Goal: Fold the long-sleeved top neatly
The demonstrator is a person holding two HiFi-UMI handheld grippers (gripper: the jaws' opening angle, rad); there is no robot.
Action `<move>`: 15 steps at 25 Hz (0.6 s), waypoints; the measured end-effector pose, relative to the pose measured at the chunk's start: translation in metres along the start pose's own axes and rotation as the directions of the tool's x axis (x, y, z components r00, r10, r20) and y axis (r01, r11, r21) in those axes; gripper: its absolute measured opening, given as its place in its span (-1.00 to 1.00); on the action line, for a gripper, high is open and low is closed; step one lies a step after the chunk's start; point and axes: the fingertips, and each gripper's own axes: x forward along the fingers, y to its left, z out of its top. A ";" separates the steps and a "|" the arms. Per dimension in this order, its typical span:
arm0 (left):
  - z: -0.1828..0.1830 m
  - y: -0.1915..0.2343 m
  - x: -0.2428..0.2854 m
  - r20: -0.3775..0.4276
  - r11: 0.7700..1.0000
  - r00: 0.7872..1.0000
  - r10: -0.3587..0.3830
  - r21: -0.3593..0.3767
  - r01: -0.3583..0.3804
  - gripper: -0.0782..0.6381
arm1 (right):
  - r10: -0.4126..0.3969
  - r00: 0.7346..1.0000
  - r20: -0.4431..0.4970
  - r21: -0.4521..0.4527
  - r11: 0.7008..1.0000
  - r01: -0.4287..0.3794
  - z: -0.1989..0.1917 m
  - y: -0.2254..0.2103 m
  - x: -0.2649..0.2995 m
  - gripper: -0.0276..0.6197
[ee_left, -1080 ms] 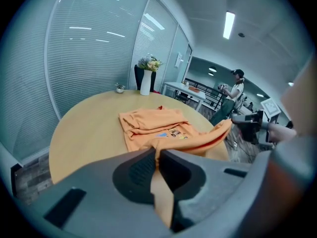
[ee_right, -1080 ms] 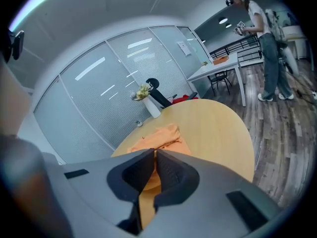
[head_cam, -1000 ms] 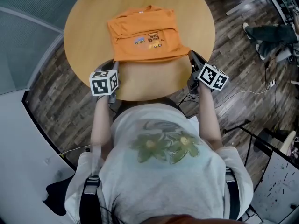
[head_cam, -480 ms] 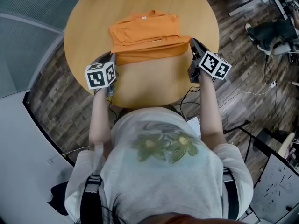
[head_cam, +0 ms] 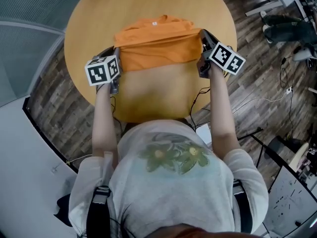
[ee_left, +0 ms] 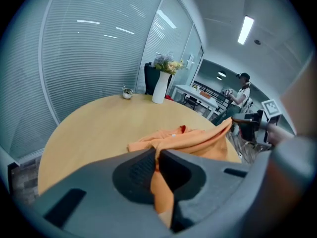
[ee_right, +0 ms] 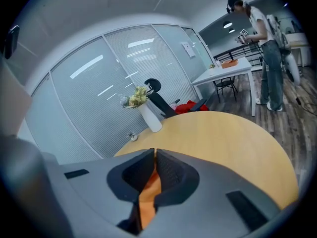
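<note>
Left gripper view shows the left gripper [ee_left: 157, 155] closed tight on orange cloth; the right gripper [ee_right: 154, 155] pinches the same long-sleeved top [head_cam: 157, 51]. The top lies on the table [head_cam: 148, 100], already folded narrow. Its near edge is lifted between both grippers, so the last fold seems half done.

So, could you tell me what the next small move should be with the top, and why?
Probably carry both corners toward the collar and lay them flat: the left gripper and right gripper each clamp the raised edge of the orange top, which sits short of the collar.
</note>
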 end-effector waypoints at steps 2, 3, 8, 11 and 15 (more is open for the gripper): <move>0.010 0.006 0.012 -0.006 1.000 1.000 -0.003 -0.006 0.003 -0.72 | -0.003 1.000 -0.006 0.009 1.000 0.003 0.006 -0.003 0.016 -0.83; 0.014 0.009 0.018 -0.009 1.000 1.000 -0.005 -0.014 0.005 -0.72 | -0.005 1.000 -0.010 0.013 1.000 0.005 0.008 -0.005 0.023 -0.83; 0.027 0.028 0.057 -0.042 0.998 0.999 -0.005 -0.064 0.003 -0.72 | -0.028 0.998 -0.054 0.020 0.999 0.029 0.009 -0.022 0.068 -0.83; 0.028 0.036 0.080 -0.074 0.995 0.997 -0.006 -0.100 -0.001 -0.72 | -0.049 0.994 -0.094 0.013 0.999 0.050 0.004 -0.034 0.093 -0.83; 0.027 0.044 0.109 -0.107 0.995 0.994 -0.009 -0.096 -0.001 -0.72 | -0.082 0.986 -0.147 -0.010 0.997 0.082 -0.002 -0.051 0.125 -0.83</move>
